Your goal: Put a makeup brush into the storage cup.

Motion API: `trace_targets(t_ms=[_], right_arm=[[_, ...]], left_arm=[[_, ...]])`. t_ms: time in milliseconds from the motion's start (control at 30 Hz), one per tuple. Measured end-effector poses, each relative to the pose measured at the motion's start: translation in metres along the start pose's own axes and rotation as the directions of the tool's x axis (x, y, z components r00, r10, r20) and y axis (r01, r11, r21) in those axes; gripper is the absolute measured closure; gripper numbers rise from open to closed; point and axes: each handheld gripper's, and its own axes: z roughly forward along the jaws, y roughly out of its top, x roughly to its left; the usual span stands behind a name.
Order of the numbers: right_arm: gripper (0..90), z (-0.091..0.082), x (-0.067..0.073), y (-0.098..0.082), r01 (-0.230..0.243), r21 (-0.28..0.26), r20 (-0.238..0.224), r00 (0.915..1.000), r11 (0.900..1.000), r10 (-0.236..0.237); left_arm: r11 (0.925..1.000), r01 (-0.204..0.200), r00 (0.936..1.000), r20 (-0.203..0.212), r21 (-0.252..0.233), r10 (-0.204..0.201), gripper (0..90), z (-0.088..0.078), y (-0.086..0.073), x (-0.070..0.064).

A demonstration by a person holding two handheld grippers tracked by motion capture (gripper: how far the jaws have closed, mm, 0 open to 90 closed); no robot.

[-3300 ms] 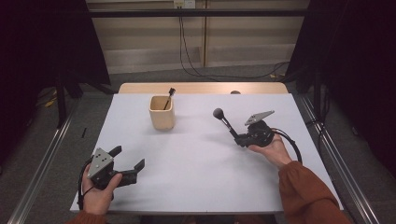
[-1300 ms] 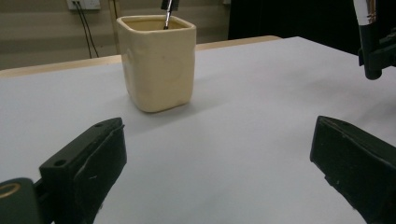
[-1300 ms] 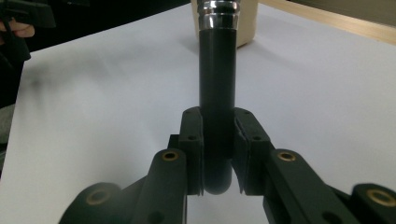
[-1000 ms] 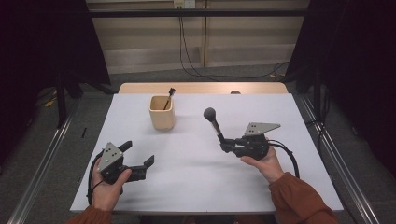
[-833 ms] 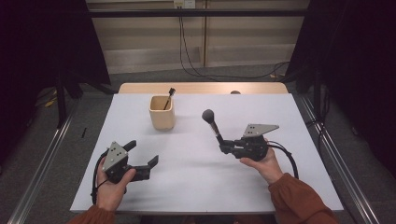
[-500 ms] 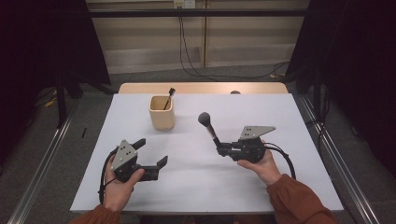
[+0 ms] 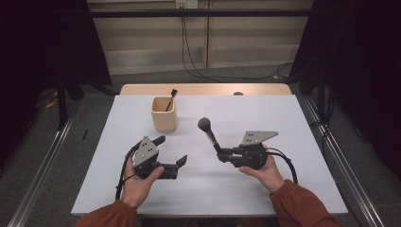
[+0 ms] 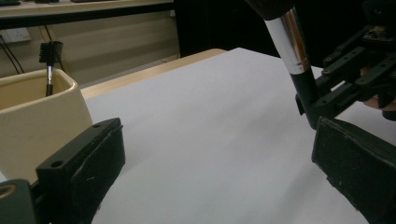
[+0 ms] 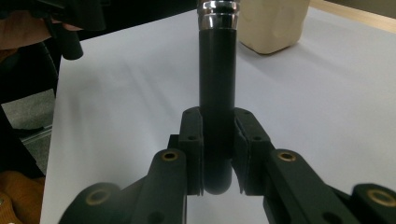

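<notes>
Small brush (image 7: 170, 98) upright in beige cup (image 7: 163, 119); makeup brush (image 7: 208, 132) outside, nearby

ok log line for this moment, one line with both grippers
right gripper: shut on makeup brush handle, head up | left gripper: open, empty, near brush | cup: upright, holds small brush

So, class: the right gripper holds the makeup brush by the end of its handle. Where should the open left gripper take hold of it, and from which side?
Probably the bare black handle just below the silver ferrule of the makeup brush, above the right gripper. It is rigid and cylindrical, unlike the soft head. The left gripper should come from its own side, open jaws straddling the tilted shaft crosswise.
</notes>
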Motion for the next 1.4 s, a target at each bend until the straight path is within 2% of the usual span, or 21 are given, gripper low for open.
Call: trace_targets(t_ms=[200,400,467,700,767,833,1000,1100,1133,1167,1233,1400], right_arm=[[75.9,0.003,0.002,0.000,0.003,0.002,-0.005,1.0000,1.000,-0.003],[75.9,0.005,0.002,0.001,0.003,-0.003,-0.009,1.0000,1.000,-0.003],[75.9,0.006,0.002,0.001,0.003,-0.004,-0.002,1.0000,1.000,-0.003],[75.9,0.005,0.001,0.000,-0.004,-0.009,0.008,1.0000,1.000,0.004],[75.9,0.005,0.000,0.000,-0.006,-0.009,0.007,1.0000,1.000,0.006],[75.9,0.006,0.000,-0.001,-0.008,-0.008,0.007,0.9999,1.000,0.008],[75.9,0.008,0.001,-0.002,-0.006,-0.004,0.003,1.0000,1.000,0.006],[75.9,0.008,0.001,-0.002,-0.007,-0.004,0.000,1.0000,1.000,0.007],[75.9,0.009,0.001,-0.002,-0.007,-0.005,0.000,1.0000,1.000,0.007],[75.9,0.009,0.001,-0.002,-0.008,-0.006,-0.001,1.0000,1.000,0.008],[75.8,0.008,0.001,-0.002,-0.004,-0.004,0.003,1.0000,1.000,0.004],[75.9,0.008,0.001,-0.002,-0.006,-0.006,0.002,1.0000,1.000,0.006]], left_arm=[[0.9998,0.012,0.9997,0.021,-0.016,-0.012,2.5,0.009,0.007,-0.003],[0.9997,0.013,0.9969,0.078,-0.020,-0.012,3.1,0.026,0.015,-0.012],[0.9995,0.027,0.9950,0.096,-0.017,-0.026,2.4,0.033,0.017,-0.015],[0.9988,0.048,0.9930,0.108,0.000,-0.048,1.8,0.050,0.019,-0.018],[0.9984,0.055,0.9912,0.120,0.013,-0.056,2.0,0.055,0.019,-0.019],[0.9984,0.049,0.9869,0.152,0.027,-0.053,2.7,0.059,0.020,-0.021],[0.9992,0.028,0.9882,0.150,0.027,-0.032,3.1,0.068,0.023,-0.025],[0.9991,0.037,0.9841,0.173,0.023,-0.040,3.3,0.073,0.025,-0.027],[0.9995,0.026,0.9821,0.186,0.018,-0.029,3.3,0.074,0.025,-0.027],[0.9996,0.022,0.9833,0.180,0.018,-0.025,3.3,0.075,0.025,-0.028],[0.9993,0.034,0.9805,0.193,0.014,-0.036,3.3,0.077,0.024,-0.029],[0.9990,0.035,0.9805,0.193,0.028,-0.040,4.2,0.081,0.022,-0.033]])
